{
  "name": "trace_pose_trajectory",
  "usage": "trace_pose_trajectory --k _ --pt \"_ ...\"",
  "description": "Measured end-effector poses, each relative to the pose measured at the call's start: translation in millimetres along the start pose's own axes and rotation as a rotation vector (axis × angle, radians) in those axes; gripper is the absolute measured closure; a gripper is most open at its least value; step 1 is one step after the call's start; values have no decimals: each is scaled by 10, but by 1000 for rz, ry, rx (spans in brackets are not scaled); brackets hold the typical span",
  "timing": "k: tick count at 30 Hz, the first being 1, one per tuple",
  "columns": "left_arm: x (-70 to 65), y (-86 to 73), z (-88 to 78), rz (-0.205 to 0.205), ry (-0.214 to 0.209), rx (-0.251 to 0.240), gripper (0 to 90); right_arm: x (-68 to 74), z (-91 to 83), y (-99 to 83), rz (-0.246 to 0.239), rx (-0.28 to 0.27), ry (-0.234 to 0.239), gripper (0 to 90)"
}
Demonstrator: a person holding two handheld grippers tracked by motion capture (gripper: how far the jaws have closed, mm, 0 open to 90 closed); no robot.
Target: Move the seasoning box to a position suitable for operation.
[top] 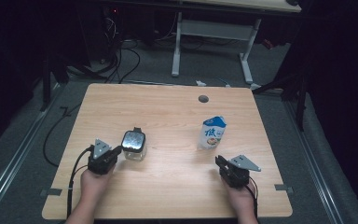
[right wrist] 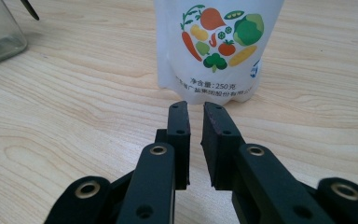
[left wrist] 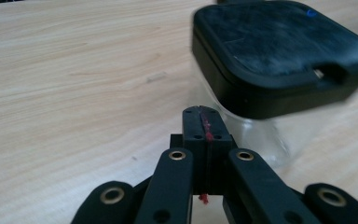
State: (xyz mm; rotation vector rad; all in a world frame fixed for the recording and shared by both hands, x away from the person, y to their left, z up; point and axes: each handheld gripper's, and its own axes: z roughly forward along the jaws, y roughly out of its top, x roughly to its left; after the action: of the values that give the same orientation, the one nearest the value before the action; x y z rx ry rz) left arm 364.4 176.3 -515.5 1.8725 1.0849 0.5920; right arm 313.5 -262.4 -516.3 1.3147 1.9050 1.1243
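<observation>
High view, near edge first: left gripper (top: 117, 151) sits near-left on the wooden table (top: 168, 107), jaw tips right beside the glass jar (top: 134, 145), nothing between them. Left gripper view confirms jaws clamped flat together, empty, a red smear along the seam; they point at the jar's clear lower wall just ahead. Contact between tip and glass: can't tell.

Right gripper (top: 221, 162) is near-right, aimed at the white pouch (top: 212, 132). Right gripper view: jaws stand a narrow slit apart, gripping nothing, pouch just past the tips, not touching.

Jar: left of centre, upright, square black lid (left wrist: 279, 51) on top. Pouch: right of centre, standing upright, blue top, vegetable print on the side facing the right gripper. Jar and pouch well apart.

Farther: round grommet hole (top: 203, 99) near the far edge. Beyond the table: a white desk frame (top: 214, 35) and cables on the floor.
</observation>
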Motion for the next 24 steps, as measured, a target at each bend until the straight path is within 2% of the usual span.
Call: trace_pose_trajectory --k 1,2,4,6,9,10,12,13,14,16,17,18,24 --pt "0 0 0 0 0 0 900 -1 3 -1 0 1 2 809" --pt "-102 -22 -26 3 -14 -5 900 1 7 -3 1 3 2 809" --pt "-154 -29 -33 2 -23 -11 900 11 14 -9 4 8 2 809" --pt "-285 -33 -49 18 -56 -21 900 16 16 -11 -3 10 4 806" --pt "-301 -28 -53 18 -49 -24 900 15 6 -9 -5 4 8 806" --pt "-244 -14 -21 11 -9 -11 900 13 3 -9 -7 4 8 806" --pt "-134 29 37 -19 21 0 900 11 1 -10 -8 6 10 807" --pt "-134 29 37 -19 21 0 900 11 1 -10 -8 6 10 807" --pt "-22 120 118 -38 28 2 900 13 7 -12 -10 7 13 807" --pt "10 172 172 -27 31 6 900 16 9 -12 -10 9 13 807" --pt "71 276 293 -26 27 15 900 20 11 -15 -13 11 12 807" --pt "92 311 335 -24 29 15 900 20 12 -16 -12 12 13 807" --pt "136 371 433 0 11 8 900 10 19 -11 -7 7 19 807"
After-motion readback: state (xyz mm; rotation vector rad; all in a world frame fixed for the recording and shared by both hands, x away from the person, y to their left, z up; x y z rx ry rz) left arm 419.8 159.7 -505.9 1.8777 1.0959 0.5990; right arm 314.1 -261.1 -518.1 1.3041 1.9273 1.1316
